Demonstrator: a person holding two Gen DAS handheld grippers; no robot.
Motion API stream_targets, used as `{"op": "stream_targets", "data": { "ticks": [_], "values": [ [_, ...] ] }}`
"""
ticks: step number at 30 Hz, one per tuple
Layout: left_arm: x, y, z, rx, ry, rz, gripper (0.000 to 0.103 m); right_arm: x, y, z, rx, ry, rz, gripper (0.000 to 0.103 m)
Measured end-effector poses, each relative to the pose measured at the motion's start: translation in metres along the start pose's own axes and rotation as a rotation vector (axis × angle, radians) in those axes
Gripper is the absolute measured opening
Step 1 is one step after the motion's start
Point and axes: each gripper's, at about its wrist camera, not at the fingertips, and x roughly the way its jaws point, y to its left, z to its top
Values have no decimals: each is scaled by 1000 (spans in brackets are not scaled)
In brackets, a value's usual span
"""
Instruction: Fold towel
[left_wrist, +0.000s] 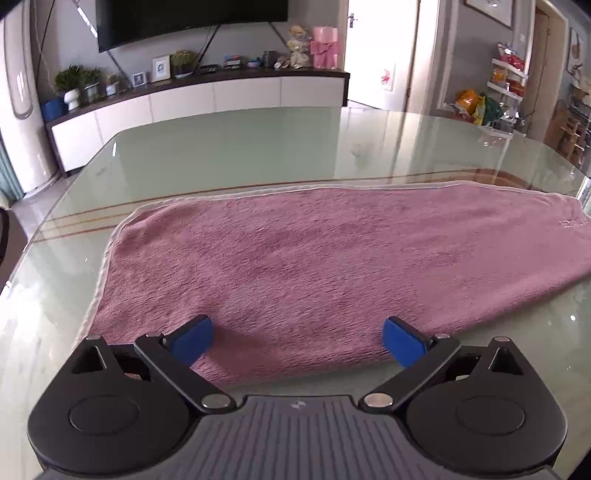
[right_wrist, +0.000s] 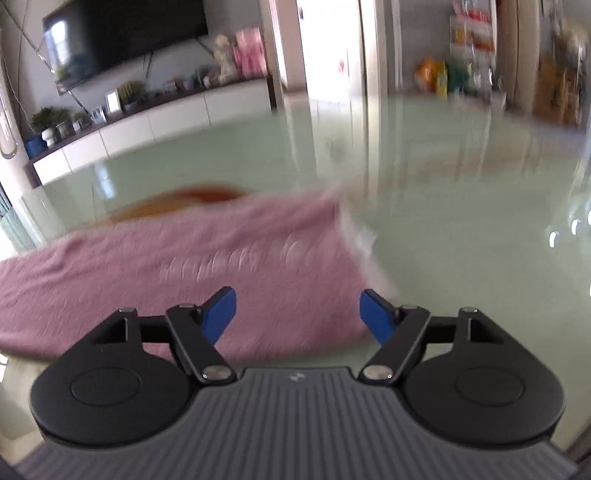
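- A pink towel (left_wrist: 314, 266) lies spread flat on a glass-topped table (left_wrist: 258, 155), its long side running across the view from the left wrist camera.
- The towel's pale hem shows along the far edge and the left edge; the near edge lies close to the table's near side.
- The left gripper (left_wrist: 297, 343) hangs just above the towel's near edge, its blue pads (left_wrist: 192, 345) spread wide apart with nothing between them.
- The right gripper (right_wrist: 297, 314) hovers near the towel's (right_wrist: 177, 273) right-hand near corner, likewise spread wide and gripping nothing.
- In the right wrist view the left pad sits over pink cloth, while the right pad sits over bare table (right_wrist: 461, 240) just beyond the towel's right edge.
- The right wrist view is smeared, so the towel's right hem reads only as a whitish streak.
- Beyond the table stands a long white sideboard (left_wrist: 207, 99) with a dark top, under a wall-mounted television (left_wrist: 192, 22).
- On the sideboard sit potted plants (left_wrist: 74, 83), one of them in a white pot, small picture frames (left_wrist: 161, 68), and a pink gift box (left_wrist: 324, 46) with a bow.
- To the right, a white wall rack (left_wrist: 508, 79) holds packets in red and orange; what they contain cannot be made out.
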Motion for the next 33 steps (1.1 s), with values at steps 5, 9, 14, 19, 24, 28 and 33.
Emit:
{"op": "stream_targets", "data": {
  "ticks": [5, 9, 14, 19, 24, 28, 33],
  "values": [
    [-1, -5, 1, -1, 2, 15, 102, 31, 16, 47, -195, -2, 55, 58],
    [-1, -3, 1, -4, -1, 12, 102, 102, 17, 58, -200, 226, 133, 45],
    [0, -4, 3, 1, -1, 7, 102, 112, 18, 74, -169, 183, 58, 45],
    [-1, -3, 1, 4, -14, 2, 102, 109, 17, 62, -211, 162, 35, 56],
    [-2, -1, -1, 10, -18, -8, 102, 98, -4, 67, -90, 103, -102, 44],
    [-6, 2, -2, 16, -11, -9, 102, 51, 3, 48, -44, 31, 88, 43],
    [-7, -4, -2, 13, -5, 7, 102, 34, 13, 14, -156, 79, 175, 54]
  ]
}}
